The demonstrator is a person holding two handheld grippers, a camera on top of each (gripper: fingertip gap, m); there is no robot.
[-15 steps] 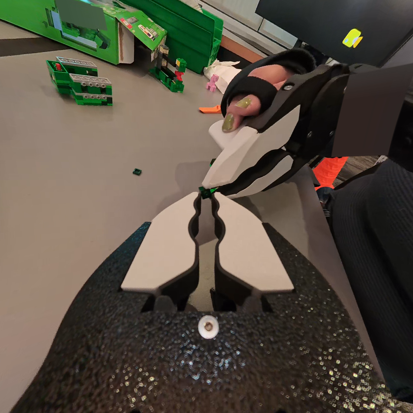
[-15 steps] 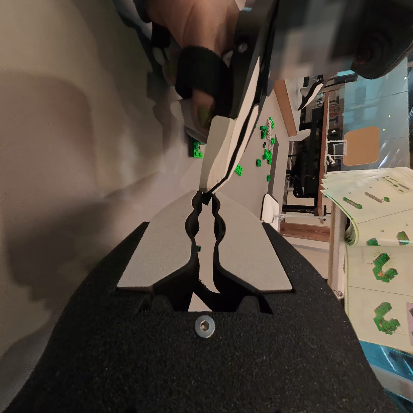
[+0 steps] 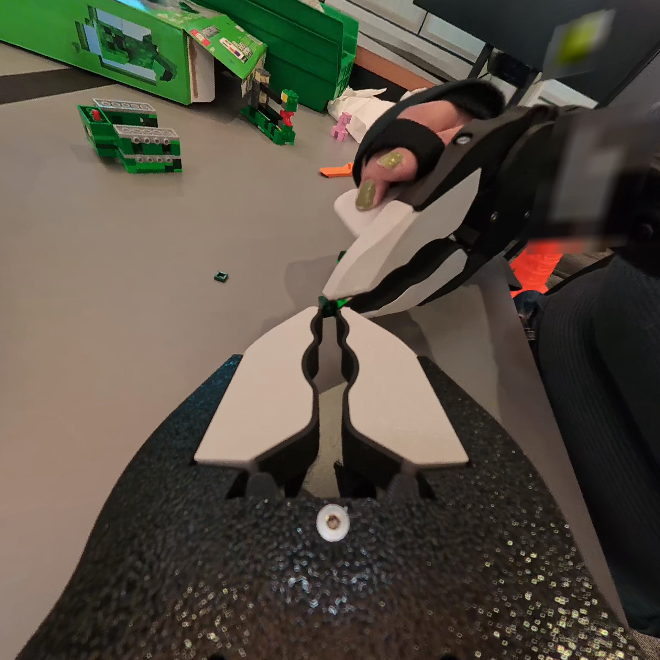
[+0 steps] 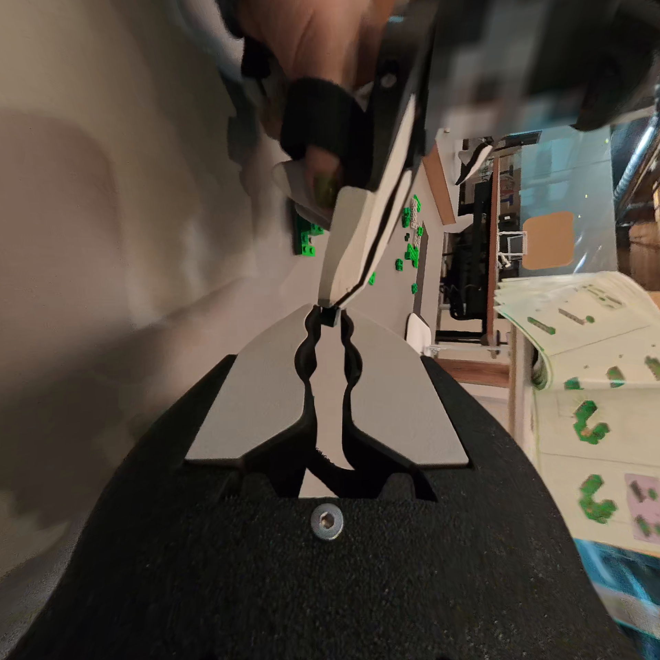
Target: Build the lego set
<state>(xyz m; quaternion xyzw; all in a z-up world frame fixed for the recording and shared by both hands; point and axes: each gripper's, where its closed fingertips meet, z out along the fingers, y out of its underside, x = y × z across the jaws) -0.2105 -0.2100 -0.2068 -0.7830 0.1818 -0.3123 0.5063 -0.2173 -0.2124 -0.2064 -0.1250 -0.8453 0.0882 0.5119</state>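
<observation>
Your left claw [image 3: 329,311] and right claw [image 4: 329,318] meet tip to tip, both pinching one small green brick [image 3: 328,306]; one loose piece [image 3: 220,276] lies on the bench [image 3: 125,250] at ten o'clock.

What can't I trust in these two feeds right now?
- Small green piece between the left gripper and right gripper: too small and covered by the tips in both views; which one actually holds it is unclear.
- Right wrist view: motion blur smears the instruction booklet and the table.
- Loose dark green brick, left wrist view: too small to tell its type.
</observation>
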